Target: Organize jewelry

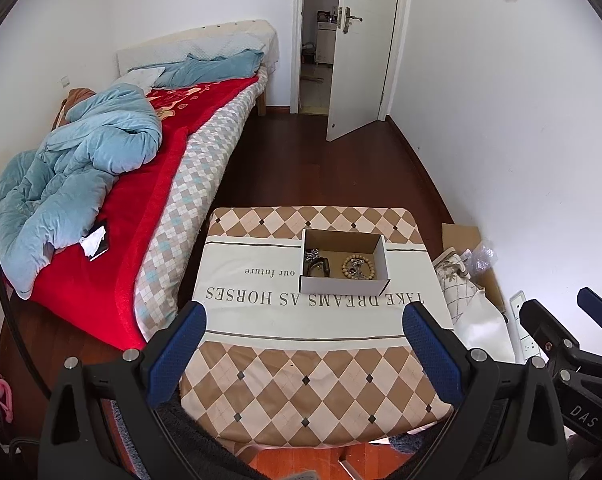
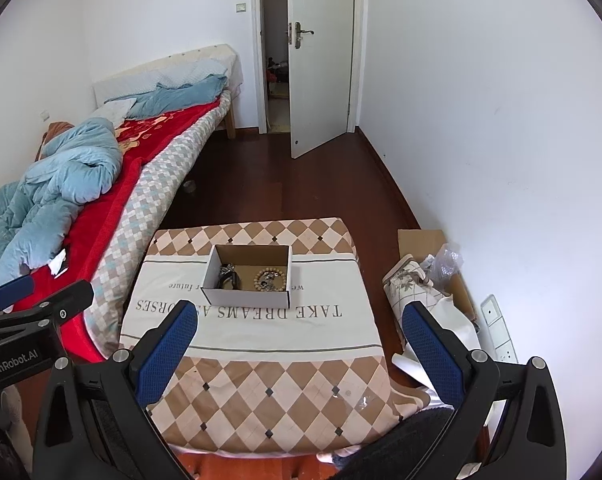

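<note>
Checkered cloth table [image 1: 309, 380]; cardboard box [image 1: 343, 284], beaded bracelet [image 1: 358, 267]; both tongs spread, empty.

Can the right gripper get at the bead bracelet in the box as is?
Probably yes. The right gripper is open and empty, and the cardboard box has no lid. The bead bracelet lies exposed, though metal jewelry rests on it and the box walls crowd the approach.

a small table wore a cloth [image 1: 285, 380] of tan and cream diamonds with a white band of dark lettering, and on it sat a white box [image 1: 343, 286] with a brown inside, holding pale wooden beads [image 1: 358, 267]. the bed [image 2: 113, 184] showed a red blanket, a light blue quilt and a grey-and-cream checked side. the gripper pads [image 2: 167, 354] were blue on black frames, the floor [image 2: 301, 184] dark reddish brown, and the walls and door [image 2: 321, 56] white.
</note>
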{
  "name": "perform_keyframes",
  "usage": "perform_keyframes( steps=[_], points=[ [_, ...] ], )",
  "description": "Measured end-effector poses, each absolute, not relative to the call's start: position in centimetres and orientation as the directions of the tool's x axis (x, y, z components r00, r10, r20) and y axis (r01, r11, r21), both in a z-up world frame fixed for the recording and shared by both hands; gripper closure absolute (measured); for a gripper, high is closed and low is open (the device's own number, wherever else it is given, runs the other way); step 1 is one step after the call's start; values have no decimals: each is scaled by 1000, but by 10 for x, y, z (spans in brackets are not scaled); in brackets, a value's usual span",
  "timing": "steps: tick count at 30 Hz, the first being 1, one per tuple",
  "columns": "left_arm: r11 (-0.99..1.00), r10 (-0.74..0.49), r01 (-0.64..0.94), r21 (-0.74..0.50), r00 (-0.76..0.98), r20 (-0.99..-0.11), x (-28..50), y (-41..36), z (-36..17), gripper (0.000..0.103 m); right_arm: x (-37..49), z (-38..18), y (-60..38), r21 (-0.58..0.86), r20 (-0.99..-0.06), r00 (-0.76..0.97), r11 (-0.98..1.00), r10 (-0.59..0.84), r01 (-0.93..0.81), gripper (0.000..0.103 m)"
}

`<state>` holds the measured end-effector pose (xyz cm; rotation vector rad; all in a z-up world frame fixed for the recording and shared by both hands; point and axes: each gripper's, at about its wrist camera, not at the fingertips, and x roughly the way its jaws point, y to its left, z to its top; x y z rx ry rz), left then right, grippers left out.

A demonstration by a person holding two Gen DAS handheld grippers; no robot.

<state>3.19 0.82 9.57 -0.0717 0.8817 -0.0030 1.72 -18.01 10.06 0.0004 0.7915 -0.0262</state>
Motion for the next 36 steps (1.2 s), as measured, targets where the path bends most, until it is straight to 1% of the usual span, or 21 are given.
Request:
perform_keyframes(
  steps=[10, 12, 18, 27, 36],
  points=[
    [997, 13, -64, -38, 654, -756, 57, 13, 89, 3, 42, 100, -182, -27, -696, 716, 999, -48, 41, 0],
    [997, 26, -68, -23, 652, -758, 65, 12, 84, 0, 55, 97, -183, -42, -692, 719, 998, -68, 54, 0],
    [996, 48, -85, -9, 639, -768, 94, 11, 68, 0, 89, 76, -187, -57, -706, 701, 995, -97, 81, 0],
    [997, 68, -71, 29, 630, -773, 128, 5, 50, 0, 133, 45, -186, -79, -737, 666, 993, -119, 90, 0],
    [998, 58, -54, 31, 610, -790, 149, 1, 36, 0, 158, 27, -181, -91, -757, 642, 992, -125, 86, 0]
  ],
)
